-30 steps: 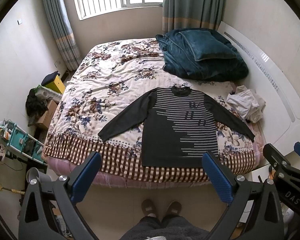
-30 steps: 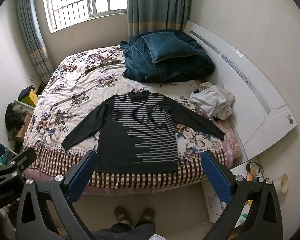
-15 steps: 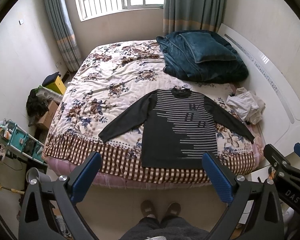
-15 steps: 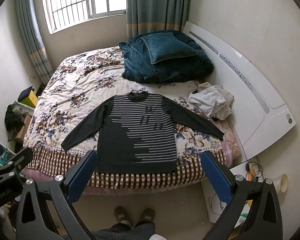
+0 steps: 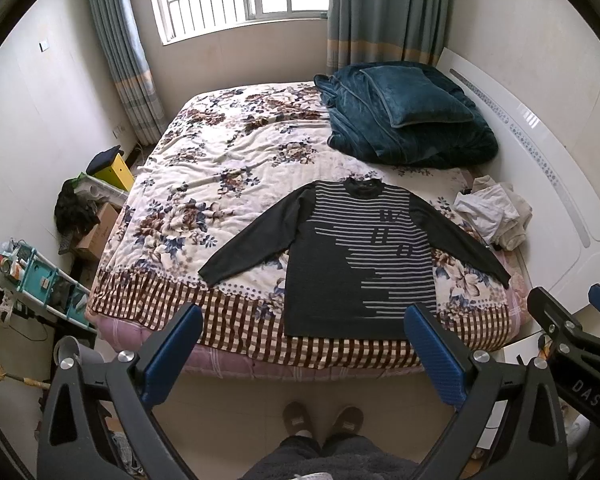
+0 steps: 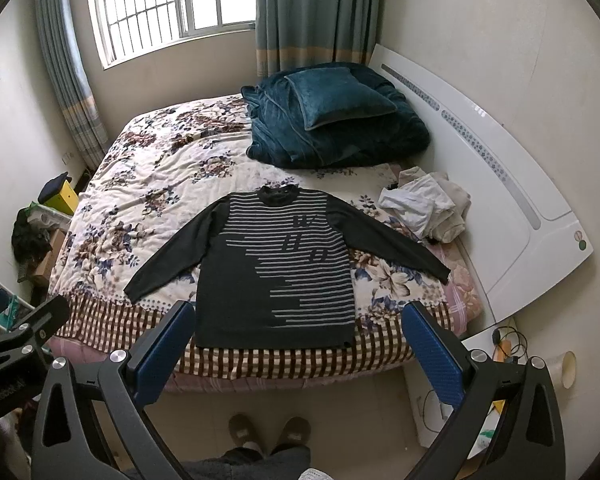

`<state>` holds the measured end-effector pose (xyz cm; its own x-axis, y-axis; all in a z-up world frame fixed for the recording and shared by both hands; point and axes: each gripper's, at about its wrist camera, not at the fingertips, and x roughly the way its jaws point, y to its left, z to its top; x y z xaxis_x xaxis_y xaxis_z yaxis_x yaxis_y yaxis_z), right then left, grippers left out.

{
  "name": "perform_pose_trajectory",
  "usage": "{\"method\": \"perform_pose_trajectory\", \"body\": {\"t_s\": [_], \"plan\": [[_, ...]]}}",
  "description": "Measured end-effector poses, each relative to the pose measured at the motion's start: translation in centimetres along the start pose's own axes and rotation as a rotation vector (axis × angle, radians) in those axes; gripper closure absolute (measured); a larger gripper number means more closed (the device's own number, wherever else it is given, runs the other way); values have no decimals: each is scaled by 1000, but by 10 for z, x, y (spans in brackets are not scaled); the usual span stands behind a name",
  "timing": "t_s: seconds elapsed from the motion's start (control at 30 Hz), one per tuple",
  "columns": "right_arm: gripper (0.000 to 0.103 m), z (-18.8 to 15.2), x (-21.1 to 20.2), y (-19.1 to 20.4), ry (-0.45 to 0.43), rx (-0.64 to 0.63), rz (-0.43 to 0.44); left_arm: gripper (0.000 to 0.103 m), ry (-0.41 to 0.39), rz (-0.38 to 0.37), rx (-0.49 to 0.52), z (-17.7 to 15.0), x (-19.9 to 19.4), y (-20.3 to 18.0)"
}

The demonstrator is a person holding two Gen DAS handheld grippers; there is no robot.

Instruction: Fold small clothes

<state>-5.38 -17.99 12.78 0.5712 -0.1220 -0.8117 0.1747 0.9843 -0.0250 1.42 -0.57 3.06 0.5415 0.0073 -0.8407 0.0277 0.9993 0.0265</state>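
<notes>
A dark sweater with grey stripes (image 5: 360,256) lies flat on the floral bed (image 5: 220,184), sleeves spread, hem at the near checked edge; it also shows in the right wrist view (image 6: 276,264). My left gripper (image 5: 302,328) is open and empty, held high above the floor before the bed. My right gripper (image 6: 298,328) is open and empty too, beside the left one. Both are well short of the sweater.
A teal blanket and pillow (image 5: 404,116) are piled at the bed's far right. Crumpled pale clothes (image 5: 496,212) lie by the white headboard (image 5: 548,168). Boxes and a shelf rack (image 5: 48,280) stand left of the bed. The person's slippers (image 5: 320,420) stand on the floor.
Both grippers have tilted up slightly, so the bed and sweater sit a little lower in view. Nothing on the bed has moved.
</notes>
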Motion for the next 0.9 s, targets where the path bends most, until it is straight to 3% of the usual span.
{"method": "perform_pose_trajectory", "body": {"t_s": [0.9], "plan": [[0,11,-5,-2,-10,-3,-2,0,-8,-4,-5,8,1,-6]]}}
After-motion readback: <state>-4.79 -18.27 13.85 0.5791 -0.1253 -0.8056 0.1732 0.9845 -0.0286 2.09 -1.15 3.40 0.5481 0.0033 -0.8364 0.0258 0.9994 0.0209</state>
